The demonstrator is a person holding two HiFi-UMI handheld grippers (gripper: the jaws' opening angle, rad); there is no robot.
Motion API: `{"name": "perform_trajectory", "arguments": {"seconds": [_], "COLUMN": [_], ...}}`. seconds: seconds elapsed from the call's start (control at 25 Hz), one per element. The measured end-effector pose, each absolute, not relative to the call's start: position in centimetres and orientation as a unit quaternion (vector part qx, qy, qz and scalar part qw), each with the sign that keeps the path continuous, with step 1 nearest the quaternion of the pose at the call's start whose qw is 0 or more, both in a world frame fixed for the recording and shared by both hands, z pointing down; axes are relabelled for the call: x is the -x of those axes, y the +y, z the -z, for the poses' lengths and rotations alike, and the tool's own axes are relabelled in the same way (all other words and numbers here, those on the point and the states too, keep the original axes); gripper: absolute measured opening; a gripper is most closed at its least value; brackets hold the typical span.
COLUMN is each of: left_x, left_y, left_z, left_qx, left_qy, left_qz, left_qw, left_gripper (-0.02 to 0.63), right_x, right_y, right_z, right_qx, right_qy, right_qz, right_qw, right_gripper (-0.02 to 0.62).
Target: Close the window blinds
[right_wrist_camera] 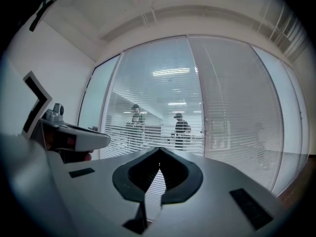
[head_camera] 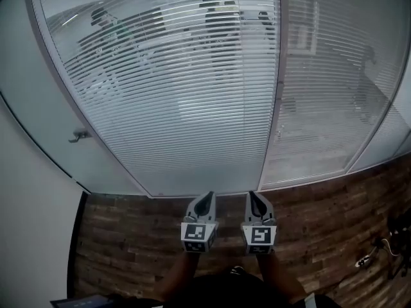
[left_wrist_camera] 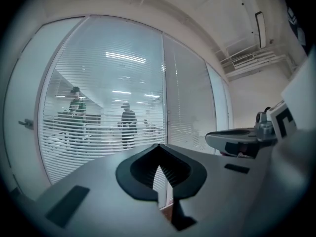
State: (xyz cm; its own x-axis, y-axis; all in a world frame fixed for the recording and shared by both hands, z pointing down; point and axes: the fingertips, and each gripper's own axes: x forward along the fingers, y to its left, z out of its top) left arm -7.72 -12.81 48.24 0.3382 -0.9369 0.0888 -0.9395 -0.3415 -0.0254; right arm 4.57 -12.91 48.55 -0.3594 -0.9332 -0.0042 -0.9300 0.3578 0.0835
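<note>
White slatted blinds (head_camera: 173,88) cover a wide glass pane straight ahead. Their slats are tilted open, and people and desks show through the gaps. A second blind (head_camera: 327,88) to the right of a grey post (head_camera: 275,108) looks hazier and shows less of the room behind. My left gripper (head_camera: 207,196) and right gripper (head_camera: 254,196) are held level, side by side, pointing at the window from a short way back over the floor. Both are shut with nothing between their jaws. The left gripper view shows its shut gripper (left_wrist_camera: 159,145) before the blinds (left_wrist_camera: 108,107), as does the right gripper (right_wrist_camera: 159,149).
A frosted glass door with a metal handle (head_camera: 80,135) stands left of the blinds. The floor (head_camera: 128,236) is dark wood planks. Some cables and small gear (head_camera: 379,252) lie on it at the right edge. A plain white wall runs along the far left.
</note>
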Motion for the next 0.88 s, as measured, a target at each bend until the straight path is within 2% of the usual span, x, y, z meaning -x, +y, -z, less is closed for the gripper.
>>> {"name": "perform_trajectory", "arguments": {"seconds": [0.88], "left_x": [5.9], "left_y": [-18.6], "left_z": [-48.8], "left_qx": [-0.822], "left_qy": [-0.568], "left_qz": [-0.030], "left_qw": [0.014], "left_gripper": [-0.005], "right_x": [-7.3], "right_y": [-17.7], "right_z": [-47.7], "right_qx": [-0.576], "right_qy": [-0.816], "right_qz": [0.051], "right_qw": [-0.016], "right_gripper": [0.002]}}
